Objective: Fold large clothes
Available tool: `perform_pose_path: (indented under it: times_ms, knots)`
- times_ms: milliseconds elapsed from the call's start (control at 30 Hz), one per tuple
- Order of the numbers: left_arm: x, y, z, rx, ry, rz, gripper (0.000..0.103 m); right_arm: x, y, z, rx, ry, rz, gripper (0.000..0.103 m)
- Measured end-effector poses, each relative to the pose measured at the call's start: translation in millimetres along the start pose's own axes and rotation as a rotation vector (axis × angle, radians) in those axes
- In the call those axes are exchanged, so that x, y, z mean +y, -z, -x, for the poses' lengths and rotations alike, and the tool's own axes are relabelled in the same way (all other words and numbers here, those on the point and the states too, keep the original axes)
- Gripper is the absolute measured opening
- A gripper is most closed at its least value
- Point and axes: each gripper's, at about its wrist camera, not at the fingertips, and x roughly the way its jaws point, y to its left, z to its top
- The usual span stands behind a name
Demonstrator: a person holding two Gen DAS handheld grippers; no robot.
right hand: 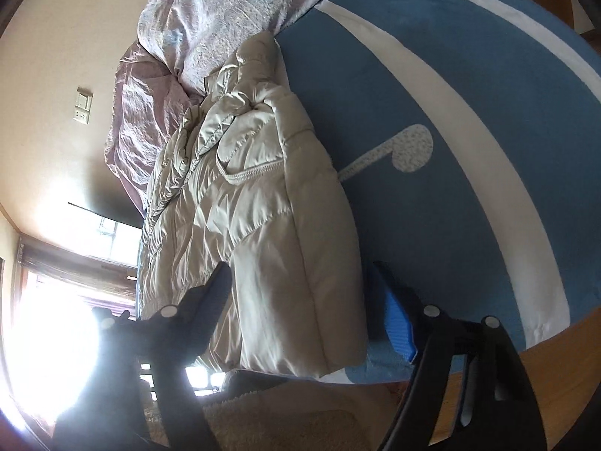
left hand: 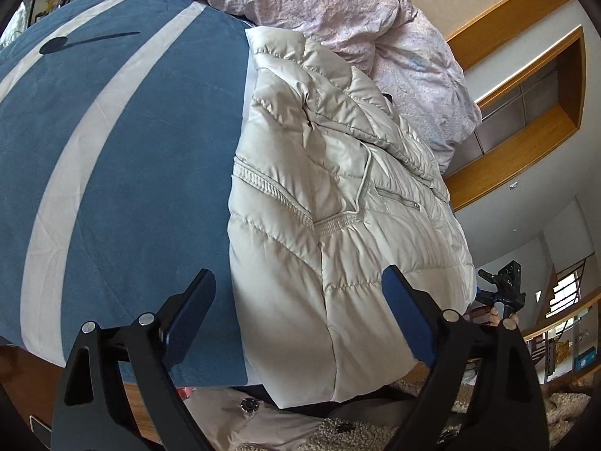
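**A:** Where is the garment, and why is it lying like that?

**B:** The pale beige quilted puffer jacket (left hand: 338,188) lies lengthwise on the blue bedspread with white stripes (left hand: 112,150), near the bed's right side. Its hem reaches the near edge, and its collar end touches the crumpled pink floral duvet (left hand: 338,7) bunched at the far end. I'd guess it sits at the near edge so both tools can reach the hem without stretching over the bed.

**A:** It looks narrow for a large jacket.

**B:** It does. My reading is that the sides are already folded in, which leaves a long strip to double end to end. I can't see where the sleeves went.

**A:** What are the grippers doing?

**B:** The left gripper (left hand: 300,300) hangs over the hem's left part with its fingers (left hand: 191,300) spread wide and nothing between the pads. The right gripper (right hand: 304,297) is at the hem's right part, also spread, with the near corner of the jacket lying between its fingers but not pinched.

**A:** Why one on each side?

**B:** Probably to lift both hem corners together, so the slippery padded fabric rises evenly and doesn't sag or twist.
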Motion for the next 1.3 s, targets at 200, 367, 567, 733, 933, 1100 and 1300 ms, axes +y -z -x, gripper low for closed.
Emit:
perform_pose_path:
  times_ms: [200, 367, 567, 733, 933, 1100, 1300]
  knots:
    - [0, 9, -5, -0.008, 0.057, 0.011, 0.088, 2, 7, -7, 0.017, -0.012, 0.026, 0.07]
    - [0, 19, -3, -0.001, 0.106, 0.025, 0.083, 1, 11, -9, 0.038, -0.042, 0.043, 0.062]
    - [-6, 31, -5, 0.011, 0.153, 0.035, 0.083, 3, 13, -13, 0.057, -0.079, 0.057, 0.062]
    - [-7, 41, -6, 0.028, 0.192, 0.073, 0.072, 10, 16, -19, 0.086, -0.108, 0.084, 0.059]
    - [-3, 45, -5, 0.013, 0.21, 0.109, 0.053, 9, 18, -23, 0.092, -0.124, 0.075, 0.051]
    - [5, 47, -1, 0.001, 0.22, 0.138, 0.038, 5, 19, -22, 0.082, -0.14, 0.057, 0.046]
    - [7, 48, 2, -0.035, 0.223, 0.143, 0.021, 4, 23, -19, 0.052, -0.136, 0.056, 0.029]
